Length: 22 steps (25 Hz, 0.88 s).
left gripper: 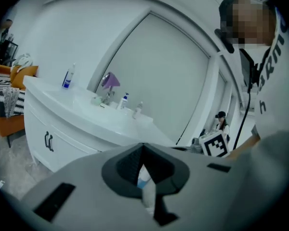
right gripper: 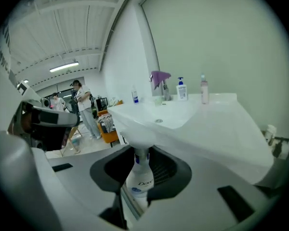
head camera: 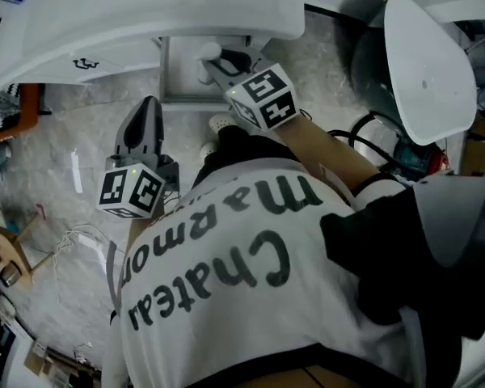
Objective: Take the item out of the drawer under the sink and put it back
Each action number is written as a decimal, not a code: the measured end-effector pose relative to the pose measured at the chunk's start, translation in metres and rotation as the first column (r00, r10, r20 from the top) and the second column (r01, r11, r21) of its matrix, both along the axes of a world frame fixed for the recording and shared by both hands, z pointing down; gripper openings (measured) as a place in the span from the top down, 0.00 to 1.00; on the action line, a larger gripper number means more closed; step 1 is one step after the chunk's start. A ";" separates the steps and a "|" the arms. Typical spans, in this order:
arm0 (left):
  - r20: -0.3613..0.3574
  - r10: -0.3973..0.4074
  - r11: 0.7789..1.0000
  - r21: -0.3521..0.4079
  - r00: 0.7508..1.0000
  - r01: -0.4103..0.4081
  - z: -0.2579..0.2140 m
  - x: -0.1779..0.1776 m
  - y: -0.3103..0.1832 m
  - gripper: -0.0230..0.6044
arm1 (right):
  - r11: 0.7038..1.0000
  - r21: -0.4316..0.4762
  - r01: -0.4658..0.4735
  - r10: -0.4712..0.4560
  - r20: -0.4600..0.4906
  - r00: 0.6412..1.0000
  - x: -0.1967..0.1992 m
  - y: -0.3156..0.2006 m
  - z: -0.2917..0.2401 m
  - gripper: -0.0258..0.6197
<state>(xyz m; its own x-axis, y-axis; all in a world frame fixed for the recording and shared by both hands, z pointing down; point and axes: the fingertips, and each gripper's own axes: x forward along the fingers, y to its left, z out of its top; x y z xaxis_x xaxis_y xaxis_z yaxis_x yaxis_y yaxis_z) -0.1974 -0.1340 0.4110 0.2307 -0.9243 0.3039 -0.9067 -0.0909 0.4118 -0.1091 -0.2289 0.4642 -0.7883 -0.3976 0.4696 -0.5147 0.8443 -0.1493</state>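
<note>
The taking-out step seems done: the right tool (right gripper: 140, 154), partly closed, grips the white pump bottle (right gripper: 139, 181) over the open drawer (head camera: 167, 73), the left tool (left gripper: 143, 150) is closed and empty, so next the bottle should be lowered back inside.

White sink counter (right gripper: 216, 124): pump bottle (right gripper: 182, 89), pale bottle (right gripper: 204, 89), small blue bottle (right gripper: 135, 95) upright along rear edge.

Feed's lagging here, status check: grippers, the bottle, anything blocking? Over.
Right gripper shut on Dove bottle. Left gripper shut, nothing held. Bottle above open drawer. Sink edge close over it.
</note>
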 end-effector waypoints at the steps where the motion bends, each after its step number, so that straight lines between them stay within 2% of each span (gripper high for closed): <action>1: -0.005 0.003 1.000 0.008 1.000 -0.003 -0.004 -0.001 0.000 0.96 | 1.000 0.010 -0.013 0.013 0.019 1.000 0.001 0.005 -0.013 0.80; 3: -0.028 0.009 1.000 0.020 1.000 -0.009 -0.013 -0.001 0.004 0.96 | 0.999 0.036 -0.037 0.035 0.055 0.998 0.004 0.018 -0.039 0.80; 5: -0.041 0.052 0.998 0.049 0.998 -0.050 -0.026 0.006 0.007 0.96 | 0.994 0.071 -0.082 0.075 0.092 0.993 0.010 0.028 -0.068 0.80; 8: -0.044 0.136 0.986 0.107 0.990 -0.130 -0.047 0.018 0.002 0.96 | 0.981 0.121 -0.153 0.135 0.146 0.980 0.020 0.030 -0.104 0.81; 12: -0.082 0.203 0.969 0.162 0.976 -0.187 -0.070 0.029 -0.008 0.96 | 0.962 0.167 -0.216 0.183 0.194 0.964 0.031 0.033 -0.138 0.81; 18: -0.104 0.266 0.935 0.269 0.958 -0.230 -0.117 0.062 0.009 0.96 | 0.919 0.254 -0.301 0.234 0.263 0.936 0.074 0.066 -0.197 0.81; 22: -0.098 0.282 0.924 0.297 0.954 -0.243 -0.130 0.077 0.015 0.96 | 0.895 0.289 -0.341 0.253 0.300 0.920 0.097 0.070 -0.225 0.81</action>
<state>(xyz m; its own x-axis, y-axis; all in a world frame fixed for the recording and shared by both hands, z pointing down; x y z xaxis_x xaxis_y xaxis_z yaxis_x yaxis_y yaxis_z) -0.1208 -0.1191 0.2806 0.4975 -0.8674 -0.0081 -0.7715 -0.4467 0.4530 -0.0122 -0.1593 0.2390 -0.6814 -0.7280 0.0748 -0.7317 0.6801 -0.0460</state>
